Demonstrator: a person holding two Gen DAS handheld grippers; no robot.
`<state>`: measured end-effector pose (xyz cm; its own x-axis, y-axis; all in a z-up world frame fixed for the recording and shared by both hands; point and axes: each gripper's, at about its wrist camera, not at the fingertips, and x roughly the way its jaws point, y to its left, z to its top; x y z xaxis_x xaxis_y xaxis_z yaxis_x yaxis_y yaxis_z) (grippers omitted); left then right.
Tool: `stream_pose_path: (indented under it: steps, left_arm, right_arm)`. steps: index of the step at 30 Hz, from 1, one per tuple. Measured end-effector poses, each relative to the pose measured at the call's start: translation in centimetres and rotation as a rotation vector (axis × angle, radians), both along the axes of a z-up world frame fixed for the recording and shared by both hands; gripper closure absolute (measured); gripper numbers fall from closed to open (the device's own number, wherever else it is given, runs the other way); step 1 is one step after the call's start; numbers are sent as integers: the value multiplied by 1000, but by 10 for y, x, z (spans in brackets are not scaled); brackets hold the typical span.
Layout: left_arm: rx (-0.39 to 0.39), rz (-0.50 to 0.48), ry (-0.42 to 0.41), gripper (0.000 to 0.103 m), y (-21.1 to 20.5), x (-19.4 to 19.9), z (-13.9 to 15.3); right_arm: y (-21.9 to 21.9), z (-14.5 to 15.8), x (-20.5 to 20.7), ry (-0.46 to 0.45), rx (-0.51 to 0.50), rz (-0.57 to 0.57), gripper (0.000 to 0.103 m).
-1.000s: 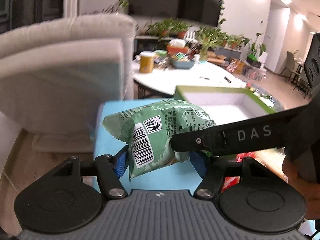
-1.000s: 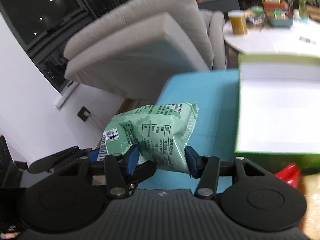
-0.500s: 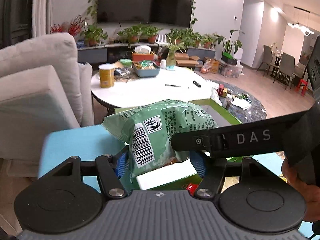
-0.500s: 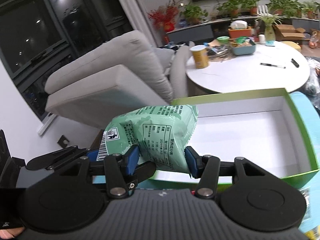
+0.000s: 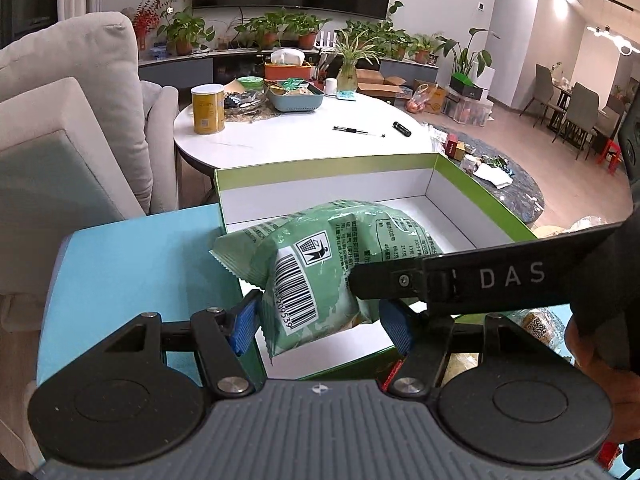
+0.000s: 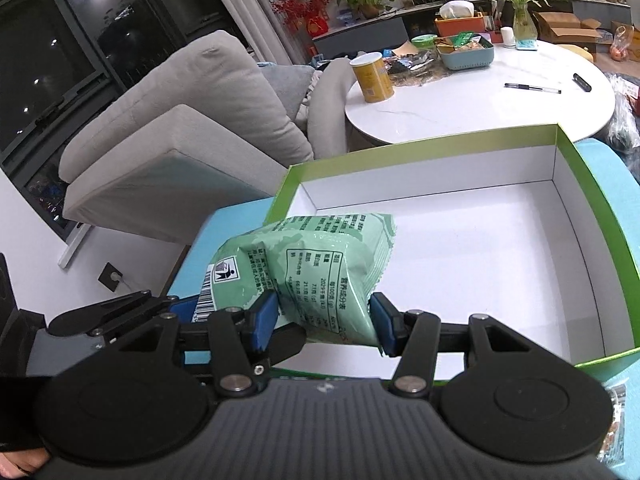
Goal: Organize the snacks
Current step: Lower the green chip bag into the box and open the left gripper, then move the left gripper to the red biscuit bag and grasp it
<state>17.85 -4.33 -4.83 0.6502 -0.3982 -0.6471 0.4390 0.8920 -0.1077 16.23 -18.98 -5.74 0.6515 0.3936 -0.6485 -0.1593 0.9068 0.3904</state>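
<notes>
A: Big picture first: blue worktop (image 5: 120, 264), and on it the green box (image 6: 592, 184) with its white floor bare and nothing inside. The round white table (image 5: 280, 140) sits far behind.

B: And above the box's near left corner, one green snack bag (image 5: 320, 264), held from both ends!

A: Correct. The left tongs (image 5: 320, 320) pinch the barcode end, blue pads pressed into the wrapper on both sides. The right tongs (image 6: 324, 320) pinch the other end the same way, so the bag spans across from one pair to the other.

B: So where's the risk?

A: My guess is the release. The bag hangs over the near left wall, partly over the box floor. If one pair lets go before the other, it could swing and catch that rim, or tip out onto the worktop.

B: Puffy wrapper, too.

A: Yes, air-filled and slippery I'd say, so a squeeze could crush whatever is inside, and a loose pinch could let it slide.

B: More packets near the right edge?

A: A clear one (image 6: 612, 424), waiting its turn.
</notes>
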Motion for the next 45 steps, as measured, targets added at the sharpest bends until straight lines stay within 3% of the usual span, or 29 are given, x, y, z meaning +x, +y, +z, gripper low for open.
stream_pose_path:
  steps: [8,10,13,20,25,30,34,41,45]
  left_arm:
    - [-7,24,-2,39,4,-7,9]
    - [22,66,-50,30,7,-13,13]
    - [44,89,-84,30,14,-20,20]
    - [33,87,-76,30,25,-42,27]
    - [31,28,-48,30,24,-59,21]
    - [8,-27,-15,30,23,-76,14]
    - [35,-67,10,30,17,-83,4]
    - [60,-53,61,30,22,-83,-9]
    - [70,-21,88,36,38,-87,-19]
  right_arm:
    - [-8,-5,-3,-23,-20,-28,39]
    - [-14,-4,-6,-21,-11,-52,33]
    - [-20,0,-11,-32,-10,-68,32]
    - [-20,13,-38,-152,-40,-53,33]
    - [-22,22,-58,-231,-50,-40,33]
    - [-25,25,-72,-223,-36,-23,33]
    - [-24,24,-79,-208,-34,-23,33]
    - [-24,23,-91,-189,-22,-26,33]
    - [-23,23,-99,-189,-23,-30,33]
